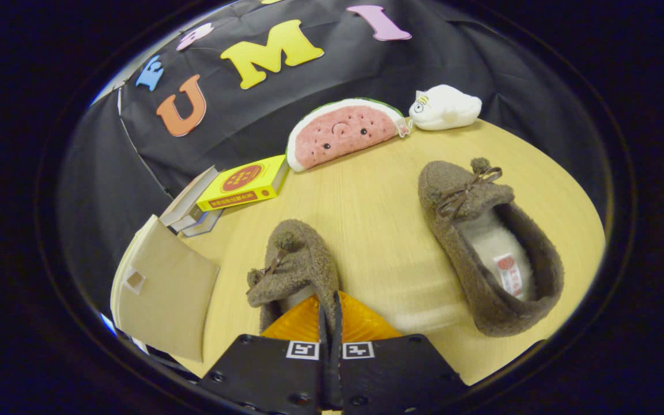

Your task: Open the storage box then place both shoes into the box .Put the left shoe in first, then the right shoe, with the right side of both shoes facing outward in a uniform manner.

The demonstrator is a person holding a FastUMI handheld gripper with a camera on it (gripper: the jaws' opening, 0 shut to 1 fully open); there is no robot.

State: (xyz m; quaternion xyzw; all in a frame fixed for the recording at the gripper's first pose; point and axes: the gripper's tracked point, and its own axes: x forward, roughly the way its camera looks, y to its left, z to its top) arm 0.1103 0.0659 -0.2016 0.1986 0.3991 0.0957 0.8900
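Pinching rim of near shoe [297, 265] between closed gripper [330, 323] fingers; second shoe [482, 248] apart on table [378, 196]; box [165, 288] beside.

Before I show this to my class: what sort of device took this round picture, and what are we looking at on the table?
The camera rides on a hand-held two-finger gripper and looks forward along its fingers. The fingers are pinched close together on the side wall of the nearer brown fuzzy slipper. The second slipper lies apart on the wooden table, beyond the fingers on the other side, its opening facing up. Beside the held slipper sits a tan storage box, lid apparently closed. Further back lie stacked books, the top one yellow, a watermelon plush and a white plush.
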